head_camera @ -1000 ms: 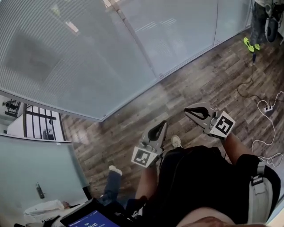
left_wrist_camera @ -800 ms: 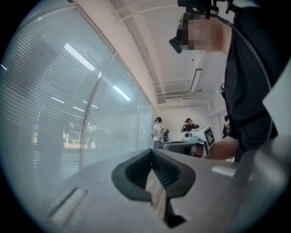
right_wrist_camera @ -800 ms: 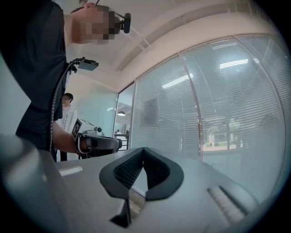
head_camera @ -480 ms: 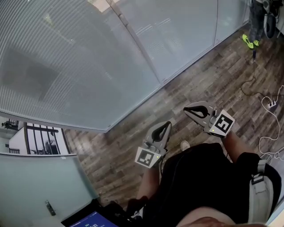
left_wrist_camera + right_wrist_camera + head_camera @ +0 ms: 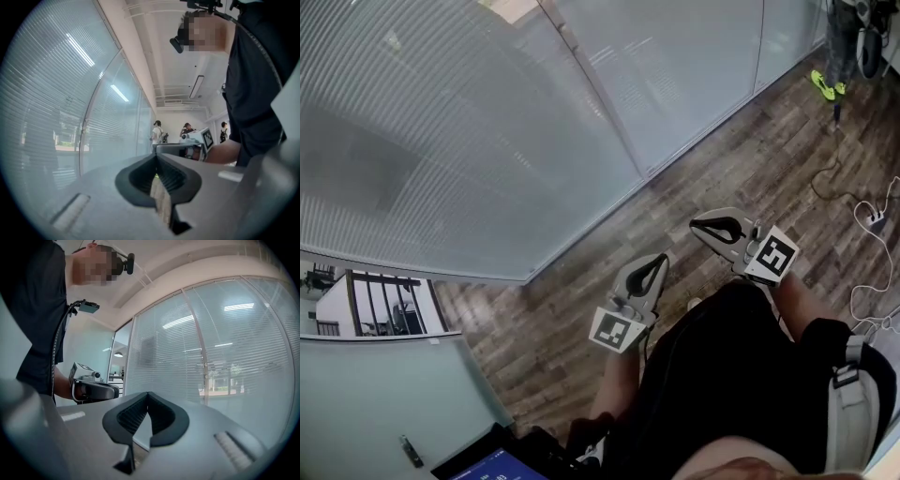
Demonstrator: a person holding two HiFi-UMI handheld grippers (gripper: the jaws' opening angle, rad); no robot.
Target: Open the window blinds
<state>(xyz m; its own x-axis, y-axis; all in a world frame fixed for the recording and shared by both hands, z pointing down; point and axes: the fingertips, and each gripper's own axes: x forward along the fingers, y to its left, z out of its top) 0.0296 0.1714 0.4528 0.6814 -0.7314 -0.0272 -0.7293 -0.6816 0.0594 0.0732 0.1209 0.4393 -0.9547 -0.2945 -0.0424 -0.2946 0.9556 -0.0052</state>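
Note:
Closed white blinds (image 5: 441, 122) hang behind a glass wall across the upper left of the head view. They also fill the left of the left gripper view (image 5: 42, 93) and the right of the right gripper view (image 5: 211, 352). My left gripper (image 5: 663, 257) is shut and holds nothing; it is held level over the wood floor, short of the glass. My right gripper (image 5: 695, 223) is beside it to the right, also shut with nothing between its tips. Each gripper shows in the other's view: the right gripper (image 5: 194, 139) and the left gripper (image 5: 93, 389). Neither touches the blinds.
A metal post (image 5: 591, 89) divides the glass panels. White cables and a power strip (image 5: 868, 219) lie on the floor at the right. A person in neon-yellow shoes (image 5: 825, 90) stands at the top right. Several people (image 5: 157, 131) stand far down the corridor. A tablet screen (image 5: 492, 465) shows at the bottom edge.
I have walked along the glass wall, so the blinds and floor have shifted in view. Both grippers have drifted slightly up and right, still shut. The jeans-clad leg at lower left is gone.

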